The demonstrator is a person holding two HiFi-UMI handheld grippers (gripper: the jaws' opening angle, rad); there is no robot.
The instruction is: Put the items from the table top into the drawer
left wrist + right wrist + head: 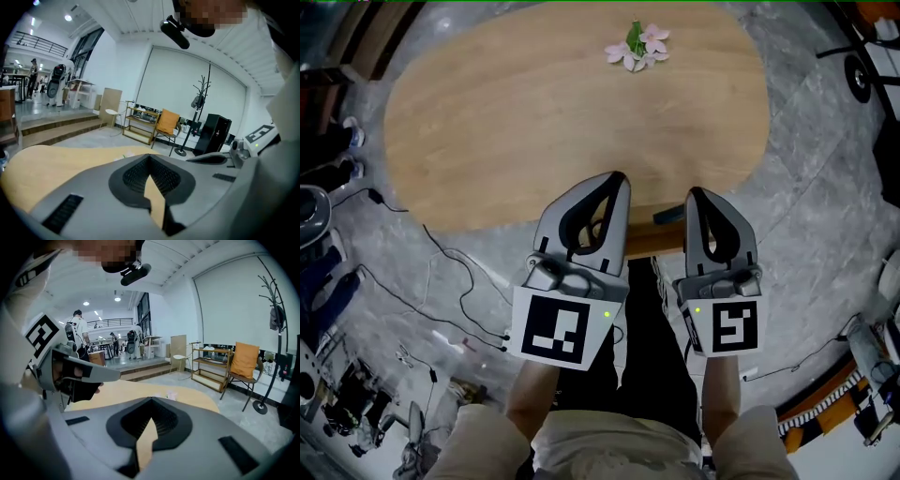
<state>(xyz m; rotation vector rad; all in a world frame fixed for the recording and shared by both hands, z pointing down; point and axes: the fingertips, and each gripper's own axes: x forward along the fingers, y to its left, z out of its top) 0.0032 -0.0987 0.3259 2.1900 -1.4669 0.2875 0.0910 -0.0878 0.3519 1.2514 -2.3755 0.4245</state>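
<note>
A pink flower sprig with green leaves lies at the far side of the oval wooden table; it shows faintly in the right gripper view as the flower sprig. My left gripper is raised over the table's near edge, jaws shut with nothing between them, tips meeting in the left gripper view. My right gripper is beside it, also shut and empty. A brown wooden strip shows below the table edge between the two grippers; I cannot tell whether it is the drawer.
Black cables trail over the grey stone floor at the left. Beyond the table stand a low shelf, a chair with an orange cushion, a coat stand and a black cabinet. Steps rise at the left.
</note>
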